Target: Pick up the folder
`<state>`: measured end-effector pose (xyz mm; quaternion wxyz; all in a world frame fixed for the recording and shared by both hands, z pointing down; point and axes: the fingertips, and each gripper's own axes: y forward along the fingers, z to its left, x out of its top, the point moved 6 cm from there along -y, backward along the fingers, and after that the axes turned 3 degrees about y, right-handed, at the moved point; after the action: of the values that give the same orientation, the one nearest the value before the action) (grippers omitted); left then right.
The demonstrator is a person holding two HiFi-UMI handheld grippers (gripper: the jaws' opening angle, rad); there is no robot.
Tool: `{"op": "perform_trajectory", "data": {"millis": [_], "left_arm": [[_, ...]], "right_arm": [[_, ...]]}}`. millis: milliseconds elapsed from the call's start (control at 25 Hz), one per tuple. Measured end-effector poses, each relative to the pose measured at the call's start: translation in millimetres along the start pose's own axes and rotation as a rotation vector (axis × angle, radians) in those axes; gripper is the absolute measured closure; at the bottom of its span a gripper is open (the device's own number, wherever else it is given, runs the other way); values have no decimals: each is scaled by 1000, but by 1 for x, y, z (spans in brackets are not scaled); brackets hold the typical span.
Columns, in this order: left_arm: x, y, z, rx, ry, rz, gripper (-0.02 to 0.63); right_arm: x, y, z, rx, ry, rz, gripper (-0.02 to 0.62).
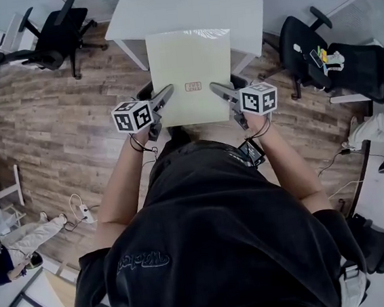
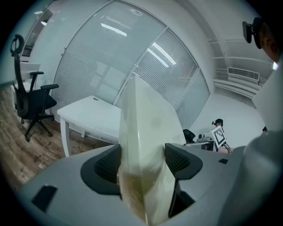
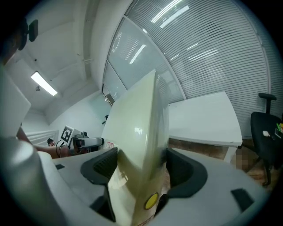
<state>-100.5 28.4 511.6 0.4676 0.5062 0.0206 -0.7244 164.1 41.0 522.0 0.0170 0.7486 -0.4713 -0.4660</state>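
A pale cream folder (image 1: 191,74) with a small red-printed label is held up in the air in front of me, clear of the white table (image 1: 190,6) behind it. My left gripper (image 1: 165,94) is shut on the folder's lower left edge, and my right gripper (image 1: 216,89) is shut on its lower right edge. In the left gripper view the folder (image 2: 143,145) stands edge-on between the dark pads (image 2: 108,164). In the right gripper view the folder (image 3: 137,145) is clamped the same way, with a yellow round sticker (image 3: 151,201) near its bottom.
A black office chair (image 1: 50,35) stands at the far left and another black chair (image 1: 335,59) with small items on it at the right. Wood floor lies below. Cables and a power strip (image 1: 83,210) lie on the floor at the left.
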Motion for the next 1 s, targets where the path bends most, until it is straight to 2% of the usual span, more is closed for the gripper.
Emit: {"op": "perform_trajectory", "data": {"millis": [640, 1000], "left_arm": [[-64, -34, -67, 6, 30, -6, 278], [-93, -47, -78, 6, 7, 18, 278]], "right_arm": [[-75, -71, 18, -6, -5, -8, 258], [-108, -83, 26, -11, 32, 9, 258]]}}
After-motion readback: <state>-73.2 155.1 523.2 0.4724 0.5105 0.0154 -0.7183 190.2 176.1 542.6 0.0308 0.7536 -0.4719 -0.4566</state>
